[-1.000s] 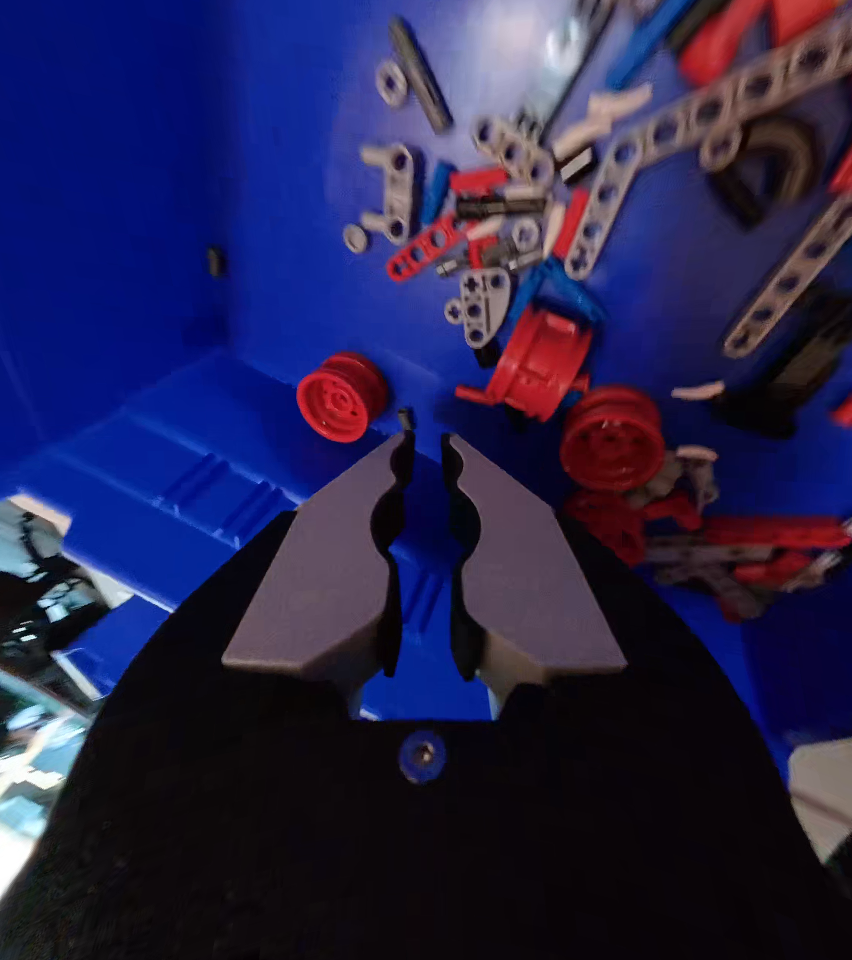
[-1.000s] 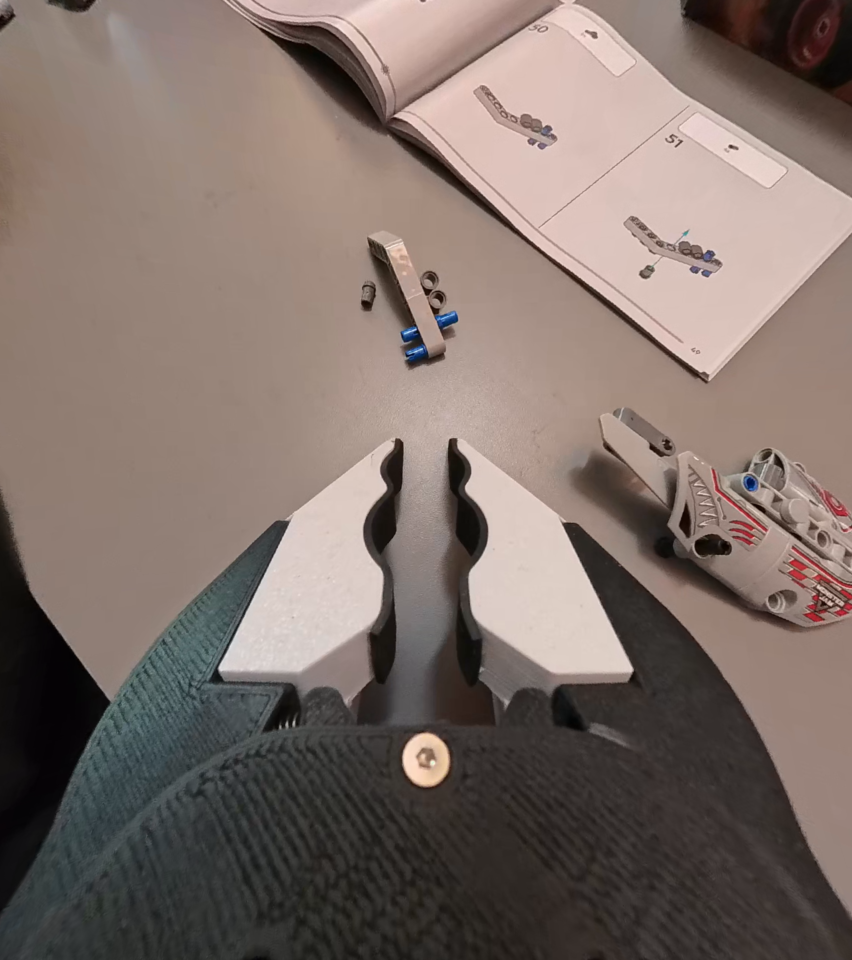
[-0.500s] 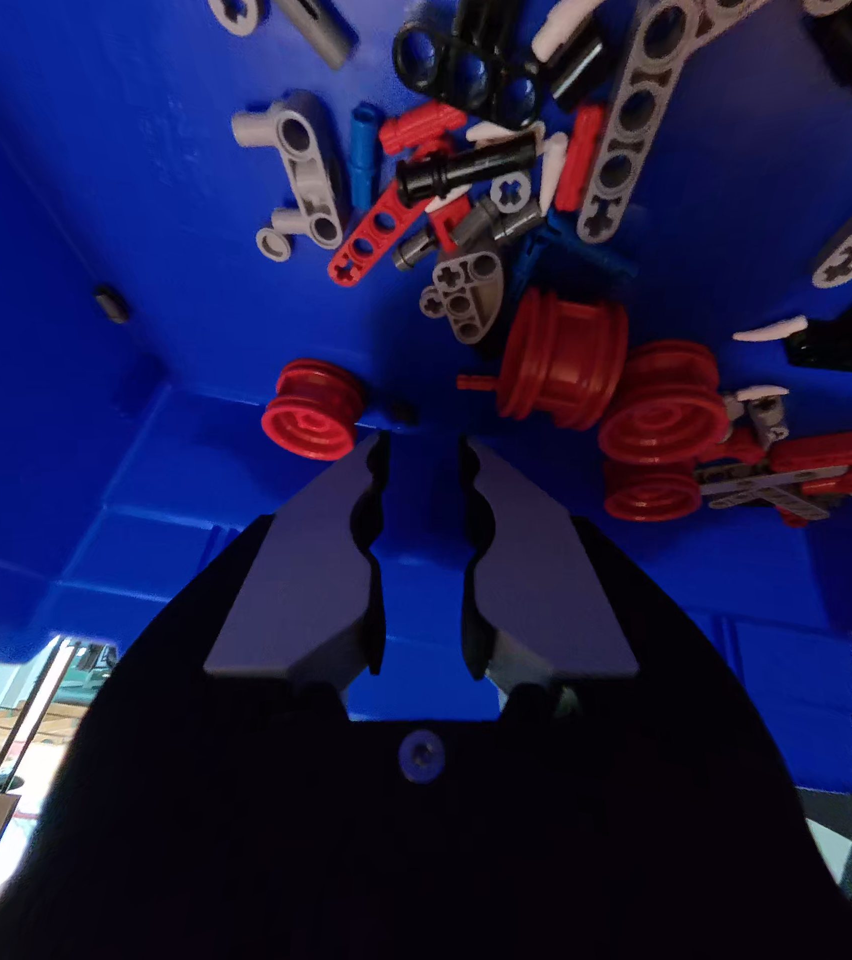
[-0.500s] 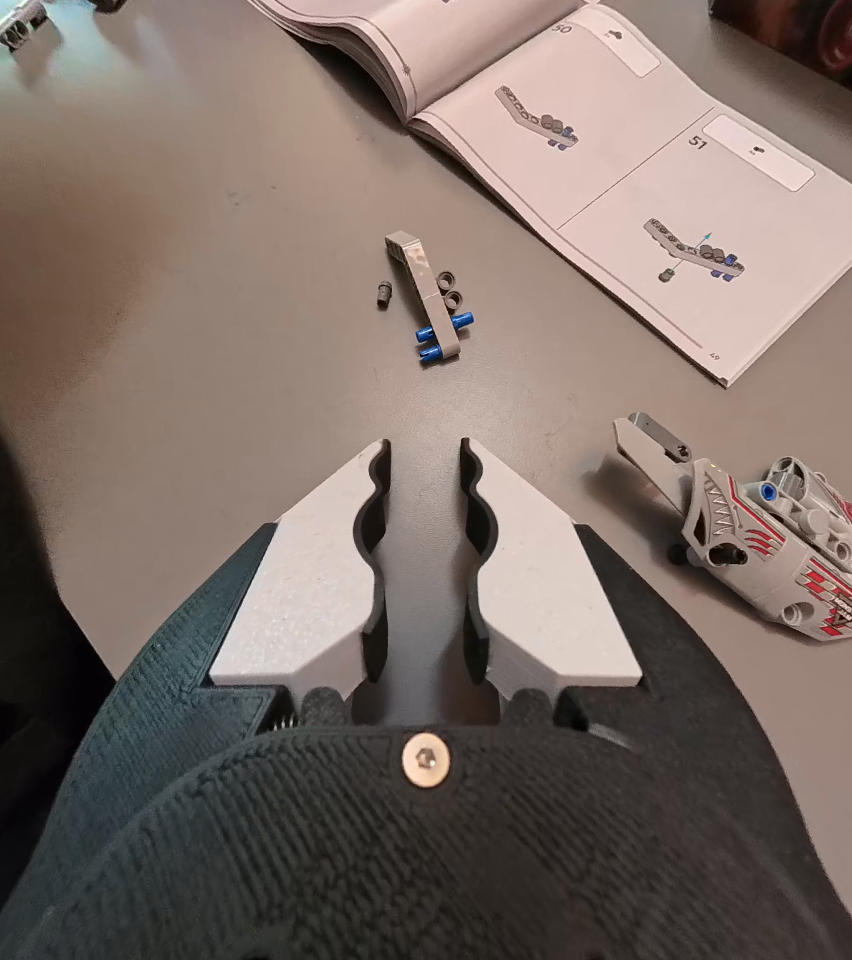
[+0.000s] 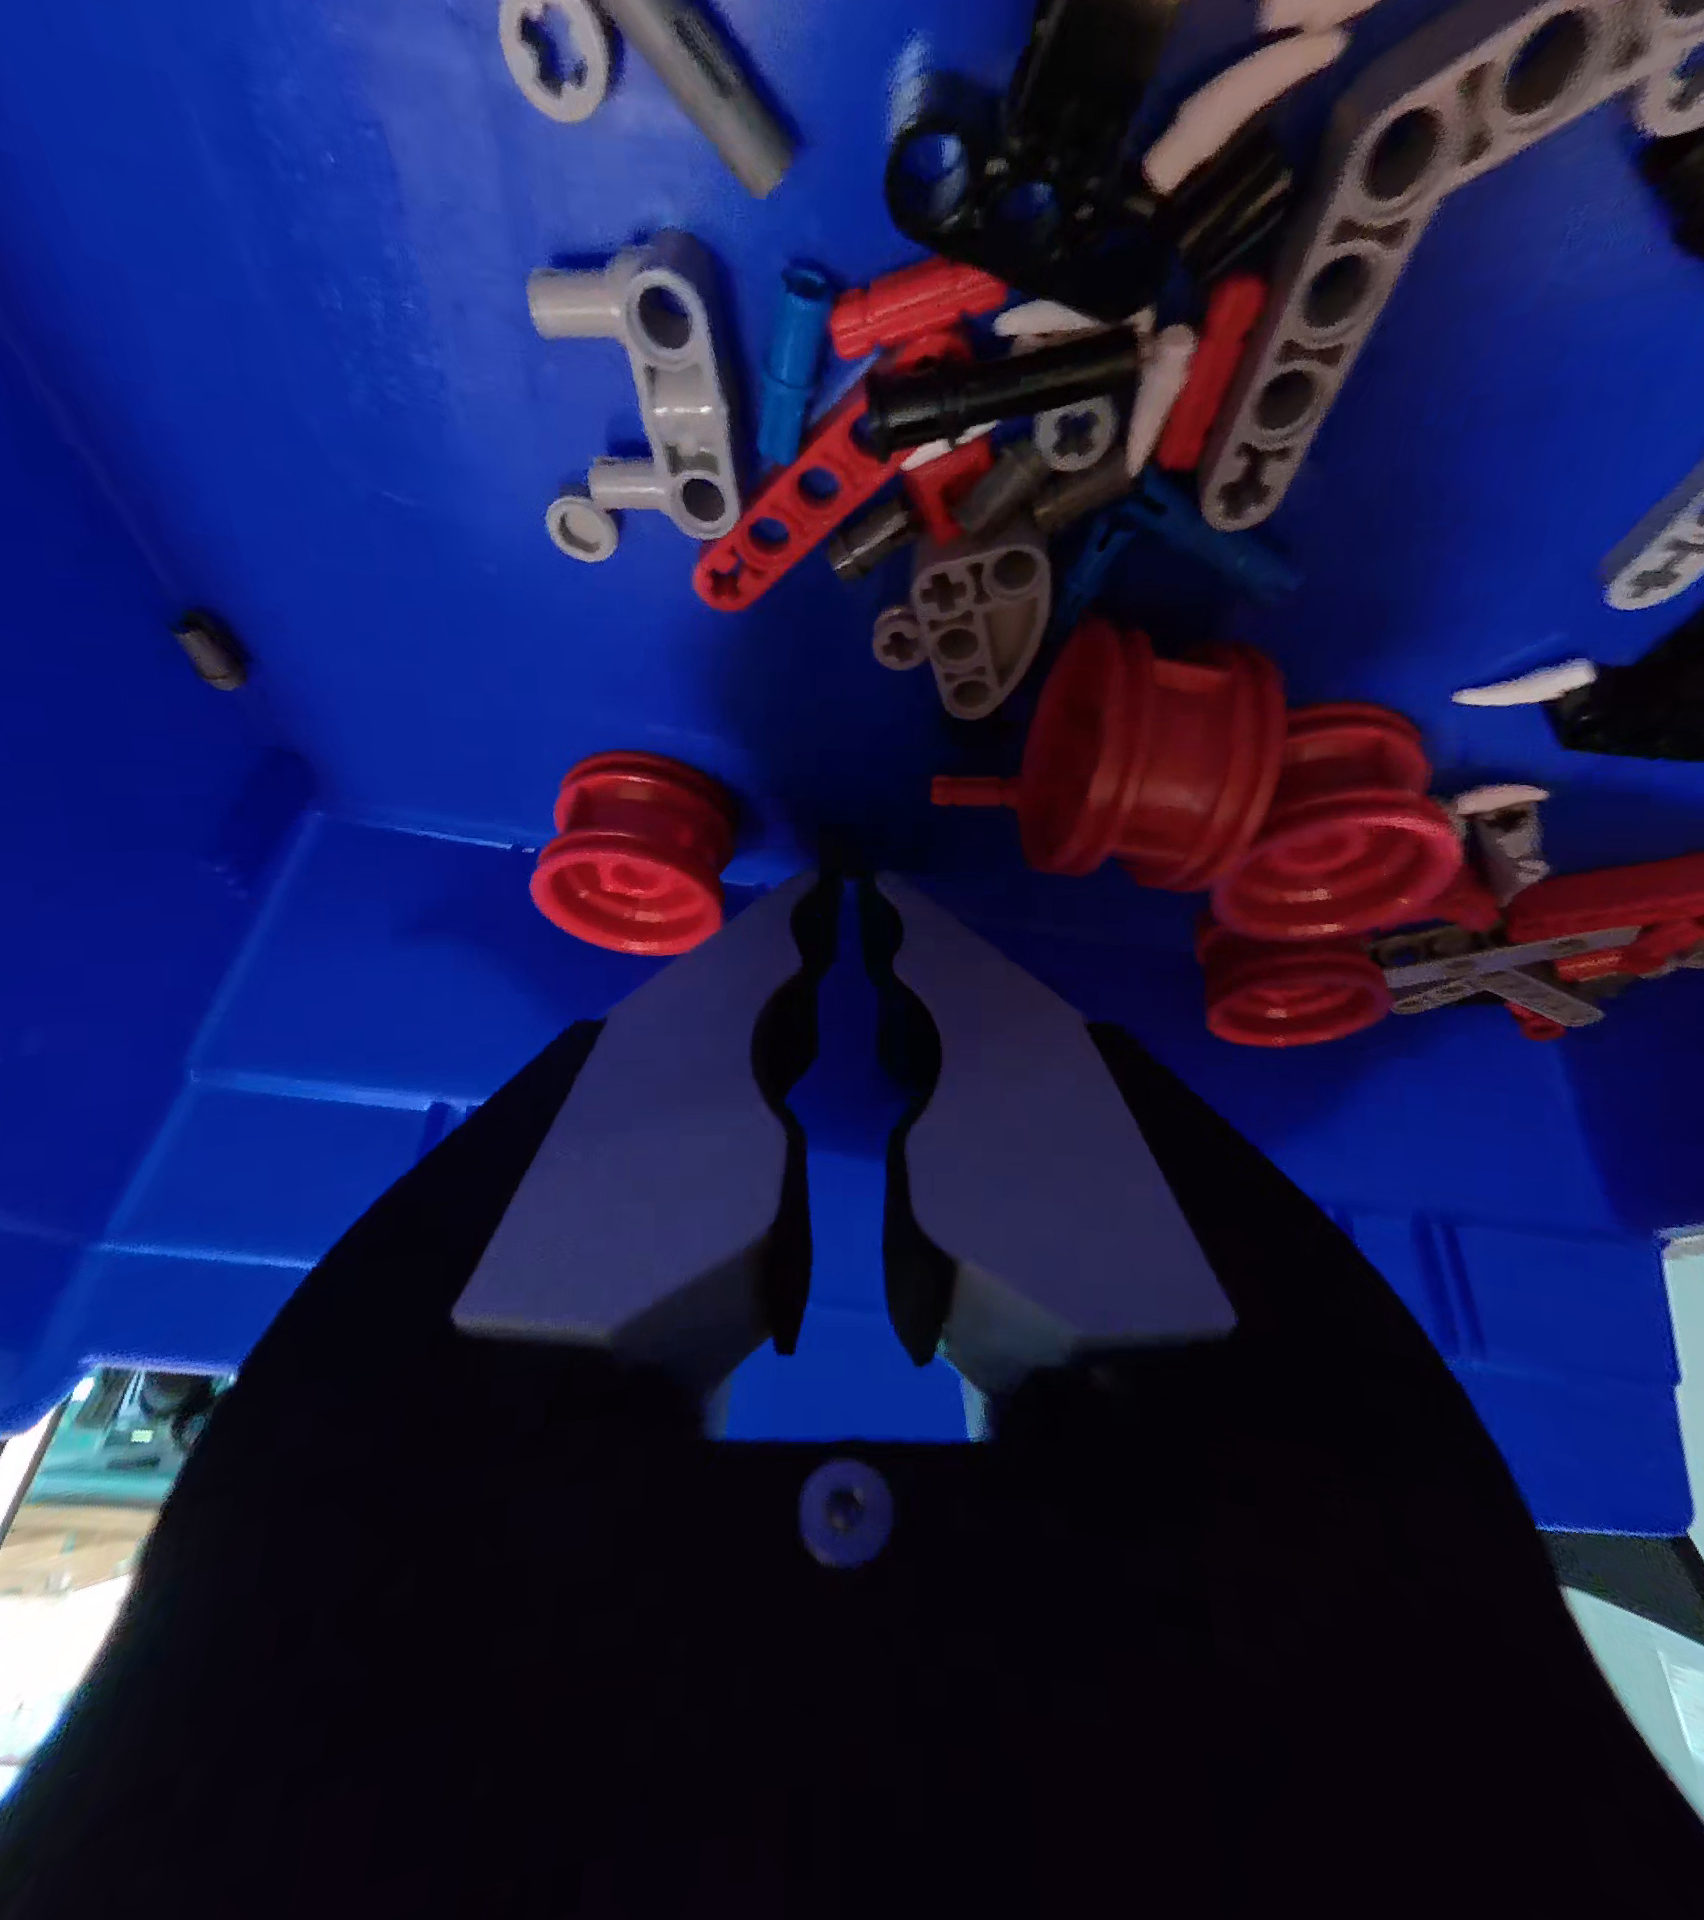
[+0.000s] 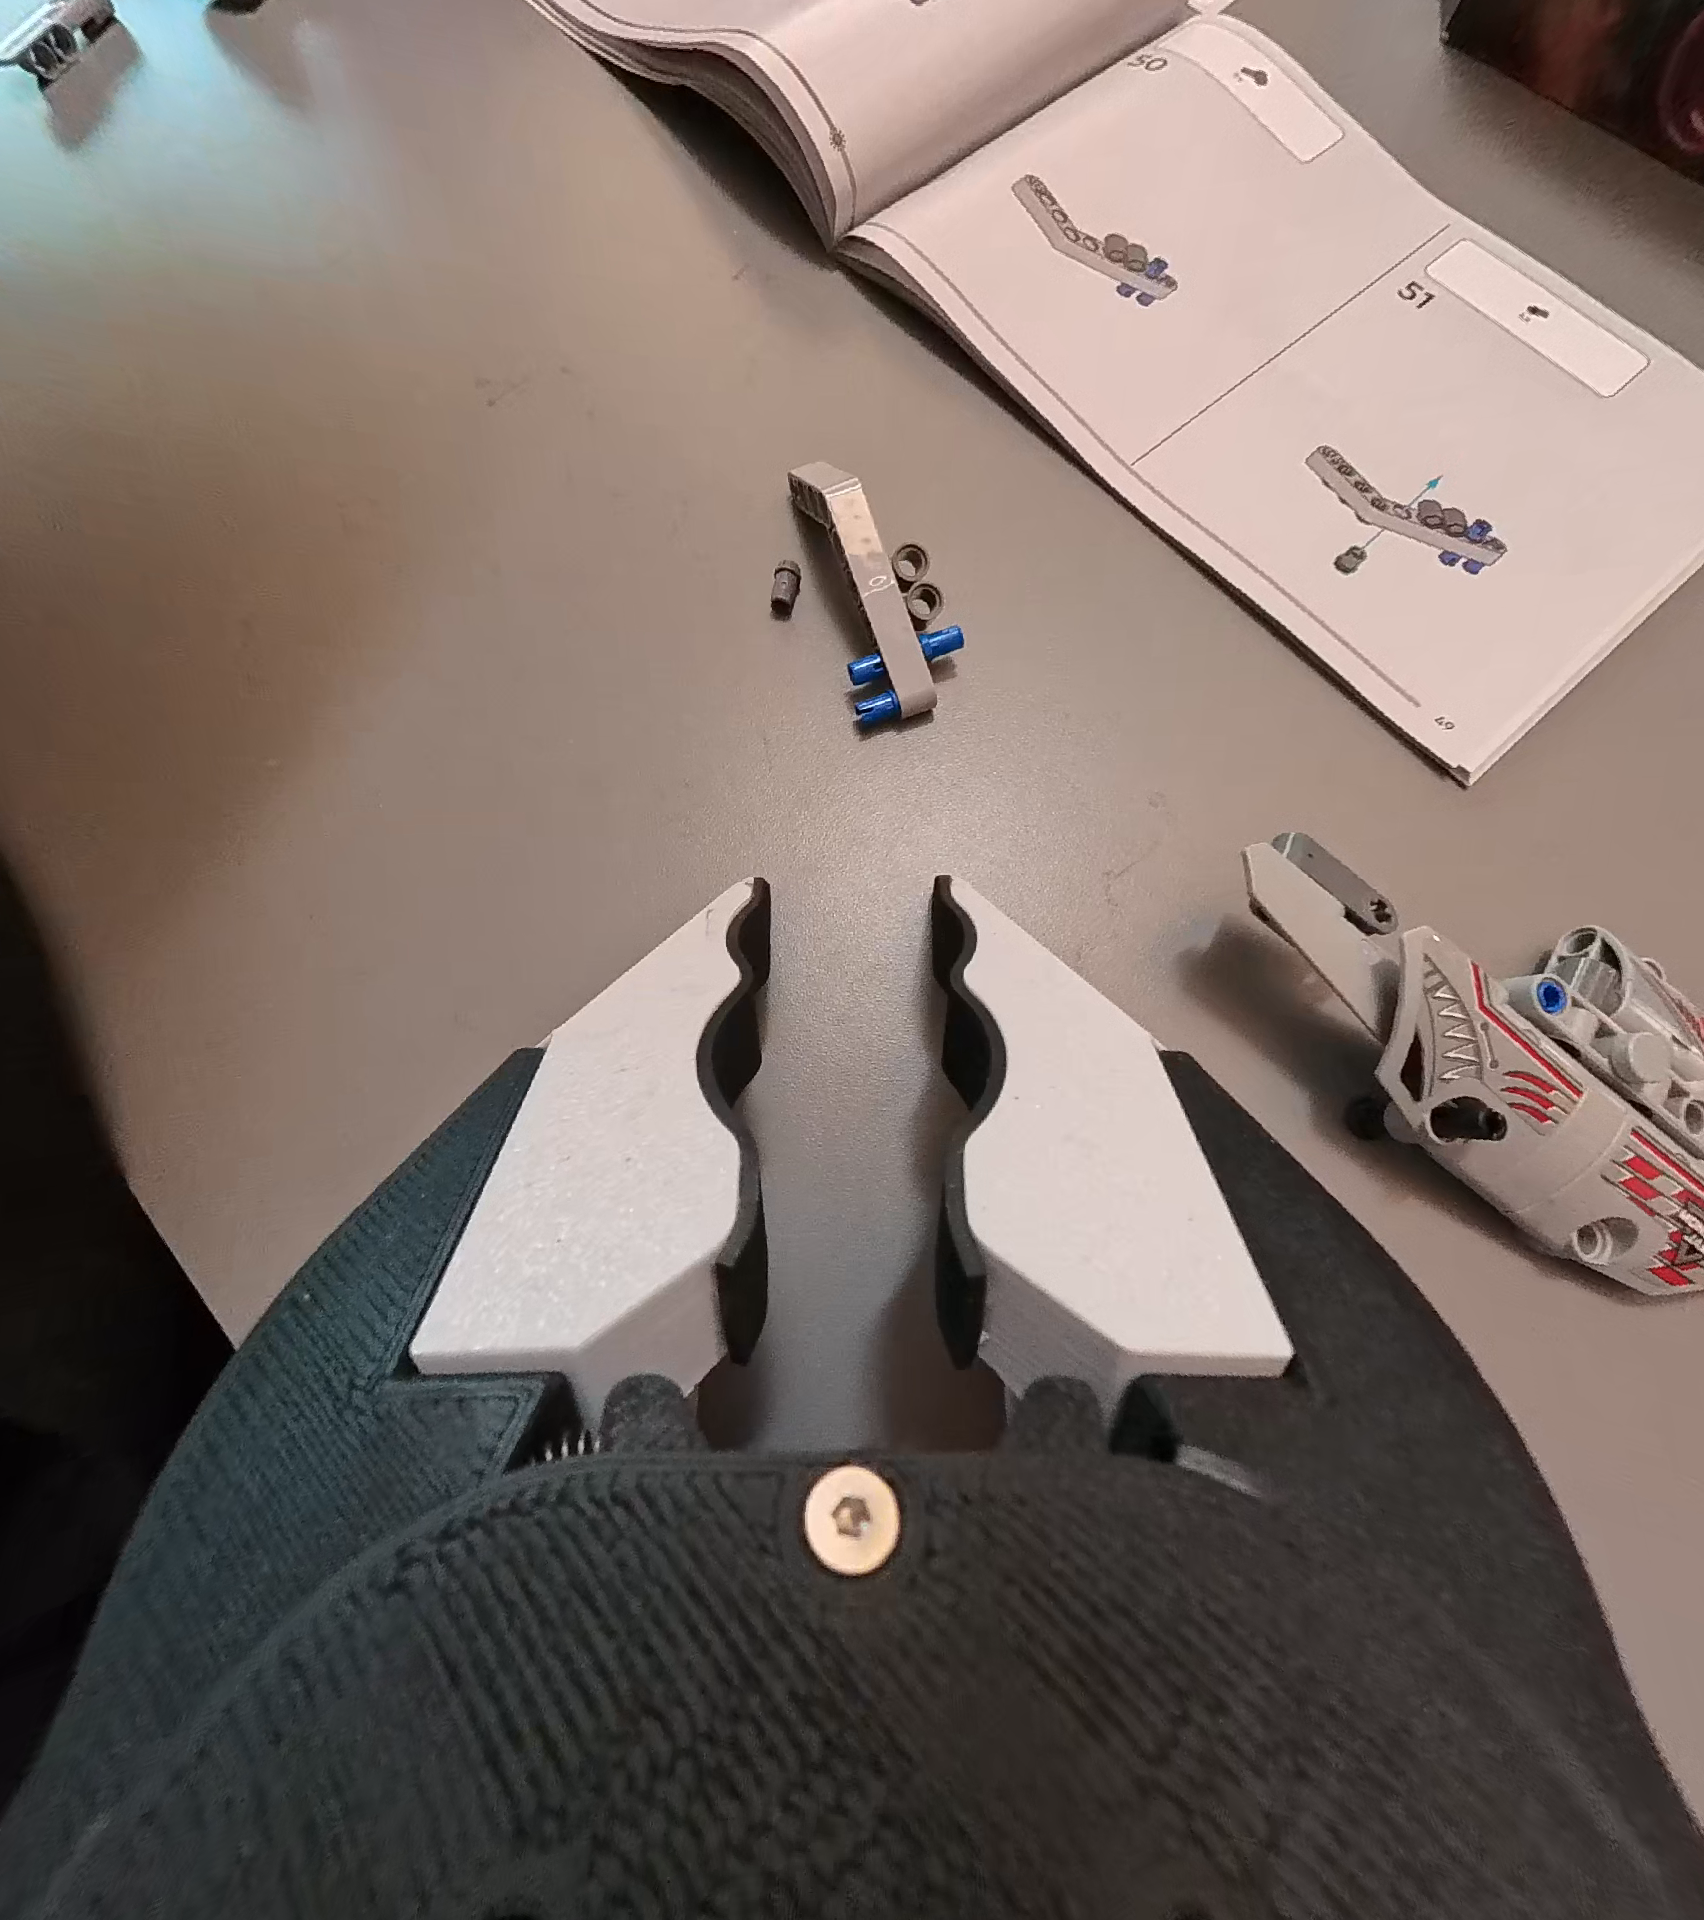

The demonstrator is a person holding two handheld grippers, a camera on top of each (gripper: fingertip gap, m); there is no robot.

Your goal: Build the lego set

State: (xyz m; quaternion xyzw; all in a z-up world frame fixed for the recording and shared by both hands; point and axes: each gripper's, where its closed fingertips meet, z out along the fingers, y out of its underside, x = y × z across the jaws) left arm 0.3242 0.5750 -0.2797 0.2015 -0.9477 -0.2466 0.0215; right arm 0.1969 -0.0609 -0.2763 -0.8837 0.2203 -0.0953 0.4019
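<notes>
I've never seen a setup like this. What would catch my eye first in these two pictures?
Probably the bright blue bin, with red wheel hubs and grey beams scattered in it; the left gripper has nearly closed just beside one hub. On the grey table, an open instruction booklet lies beyond the open right gripper, and a grey-and-red half-built model to its right.

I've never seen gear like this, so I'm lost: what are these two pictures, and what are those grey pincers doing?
No robot here: a person holds a two-fingered gripper in each hand, each with a camera looking along its jaws. One picture is from the left gripper, inside a blue bin of loose lego pieces beside a red wheel; its jaws seem to pinch a small dark piece. The other is from the right gripper, jaws open and empty, above a grey table with an open instruction booklet, a grey beam with blue pins and a part-built model.
</notes>
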